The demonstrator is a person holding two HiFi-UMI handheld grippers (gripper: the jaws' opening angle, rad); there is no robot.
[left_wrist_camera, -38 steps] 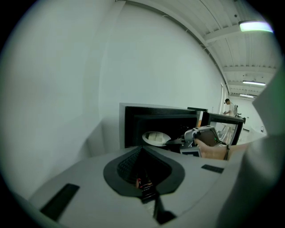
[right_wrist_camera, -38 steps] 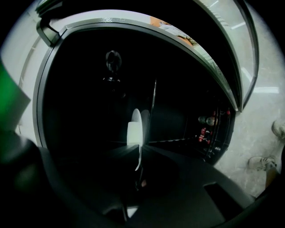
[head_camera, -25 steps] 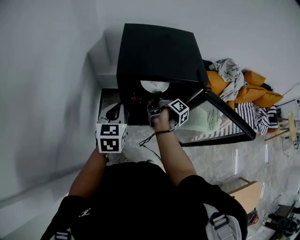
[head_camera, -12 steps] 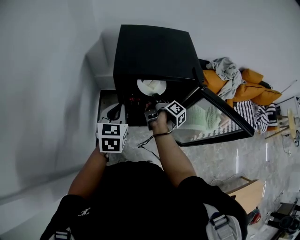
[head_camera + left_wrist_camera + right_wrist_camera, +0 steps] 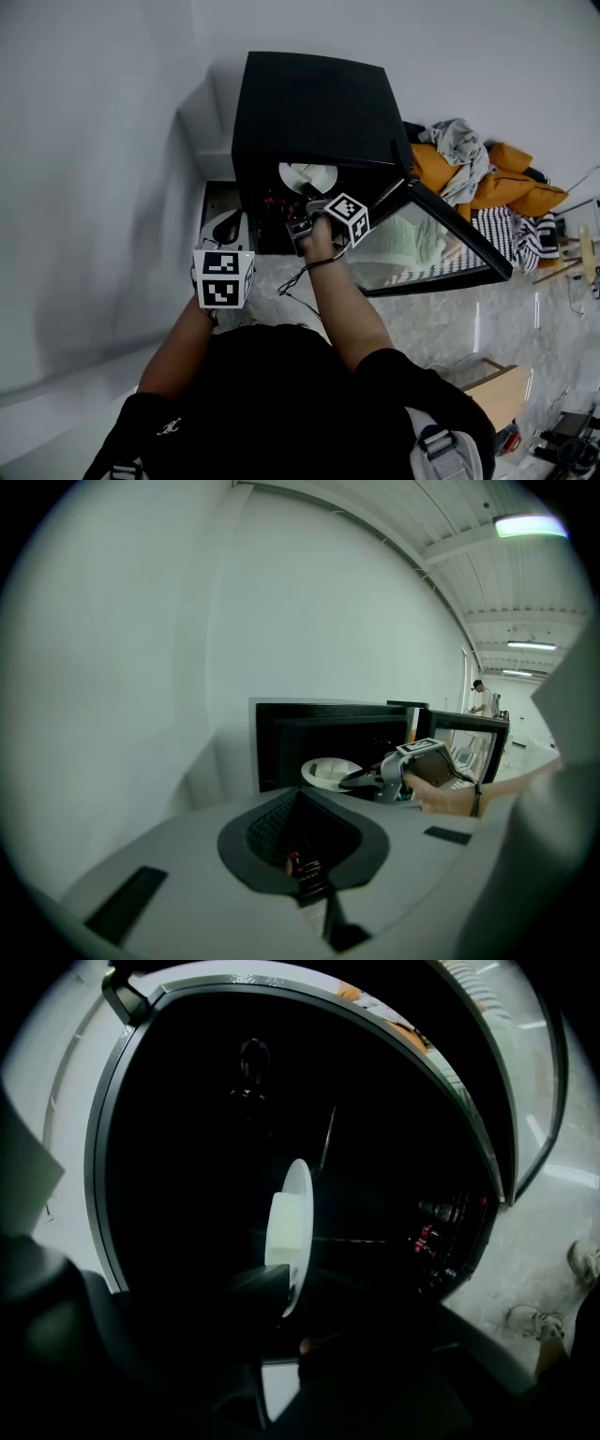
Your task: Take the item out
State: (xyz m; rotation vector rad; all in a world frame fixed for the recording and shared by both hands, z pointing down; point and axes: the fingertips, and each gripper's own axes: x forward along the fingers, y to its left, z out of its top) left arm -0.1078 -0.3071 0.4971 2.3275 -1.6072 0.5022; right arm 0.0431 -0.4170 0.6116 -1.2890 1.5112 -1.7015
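Note:
A white plate (image 5: 307, 175) sits in the mouth of a black cabinet (image 5: 314, 103) whose glass door (image 5: 441, 246) hangs open to the right. My right gripper (image 5: 309, 194) reaches into the opening and is shut on the plate's near rim. In the right gripper view the plate (image 5: 289, 1227) stands edge-on against the dark inside, with my right gripper (image 5: 281, 1302) pinching its lower edge. The left gripper view shows the plate (image 5: 330, 771) and the right gripper (image 5: 361, 780) from the side. My left gripper (image 5: 222, 232) hangs back at the cabinet's left, jaws together and holding nothing.
A white wall runs along the left and behind the cabinet. Orange cushions and clothes (image 5: 487, 173) are piled to the right of the door. A thin cable (image 5: 298, 281) trails on the marbled floor. A wooden piece (image 5: 492, 386) lies at the lower right.
Little differs. The right gripper's marker cube has shifted slightly left, and a bit more of the plate shows below the cabinet's top edge. The left gripper stays put.

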